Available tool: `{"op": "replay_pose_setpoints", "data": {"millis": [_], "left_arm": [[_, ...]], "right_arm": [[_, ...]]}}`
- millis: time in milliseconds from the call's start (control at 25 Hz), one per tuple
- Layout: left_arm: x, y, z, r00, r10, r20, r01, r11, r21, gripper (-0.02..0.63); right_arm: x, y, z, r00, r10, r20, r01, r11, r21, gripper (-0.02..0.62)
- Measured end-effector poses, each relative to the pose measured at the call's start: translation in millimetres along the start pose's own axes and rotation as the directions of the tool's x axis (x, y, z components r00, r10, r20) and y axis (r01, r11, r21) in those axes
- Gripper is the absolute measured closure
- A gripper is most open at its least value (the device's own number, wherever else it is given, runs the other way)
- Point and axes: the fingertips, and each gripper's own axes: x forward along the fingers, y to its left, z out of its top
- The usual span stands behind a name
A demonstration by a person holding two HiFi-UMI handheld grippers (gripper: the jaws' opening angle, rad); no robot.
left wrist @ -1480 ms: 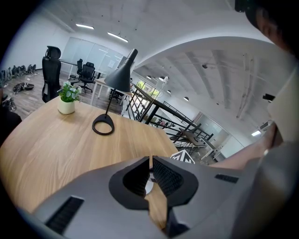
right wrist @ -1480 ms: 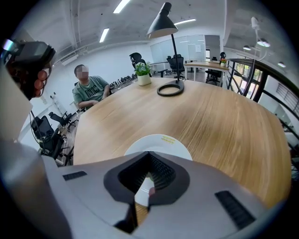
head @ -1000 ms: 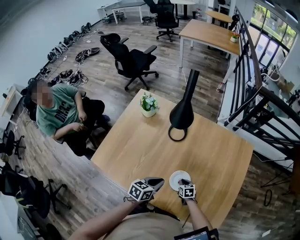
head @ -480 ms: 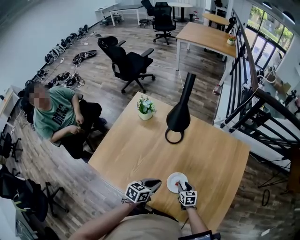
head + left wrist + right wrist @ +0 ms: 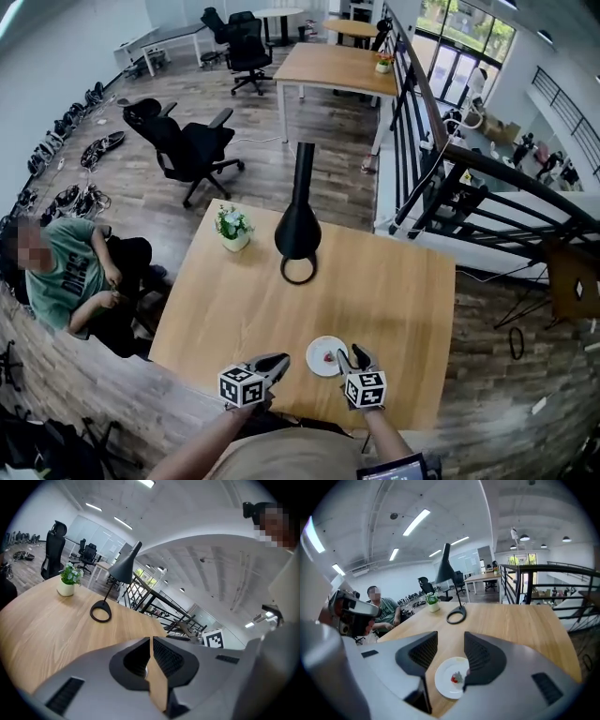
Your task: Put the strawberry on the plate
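- The strawberry [image 5: 454,678] lies on its side on the plate [image 5: 442,681]. In the right gripper view its long axis runs roughly across the picture, red end to the left and pale leafy cap to the right.
- It is small, with a red body and a greyish-green cap; in the head view it is only a red speck.
- There is one strawberry and one plate, which is white, round and holds nothing else.
- The plate sits near the near edge of the bench [image 5: 375,291].
- There are two tools. The right tool [image 5: 446,651] hangs over the plate with its jaws wide apart; they have just been opening, and they grip nothing.
- The left tool [image 5: 151,648] is just beside the plate, with its jaw tips closed together on nothing.
- Farther back on the bench stand one black lamp [image 5: 298,225] with a ring base and one small potted plant [image 5: 232,228].
- One person [image 5: 66,281] sits beside the bench.
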Motion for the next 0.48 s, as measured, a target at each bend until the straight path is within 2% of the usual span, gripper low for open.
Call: {"op": "replay_pose_setpoints", "data": {"millis": [120, 280, 480], "left_arm": [[-5, -3, 16, 0.999, -0.025, 0.033, 0.025, 0.999, 0.021, 0.601], [-27, -9, 48, 0.995, -0.057, 0.079, 0.051, 0.995, 0.087, 0.601], [-72, -12, 82, 0.986, -0.107, 0.131, 0.088, 0.986, 0.143, 0.601]], "right_arm": [[-22, 14, 41, 0.996, -0.004, 0.092, 0.006, 1.0, -0.025, 0.434], [-53, 42, 93, 0.979, -0.035, 0.2, 0.047, 0.997, -0.058, 0.434], [-95, 82, 144, 0.935, -0.117, 0.334, 0.145, 0.988, -0.059, 0.436]]}}
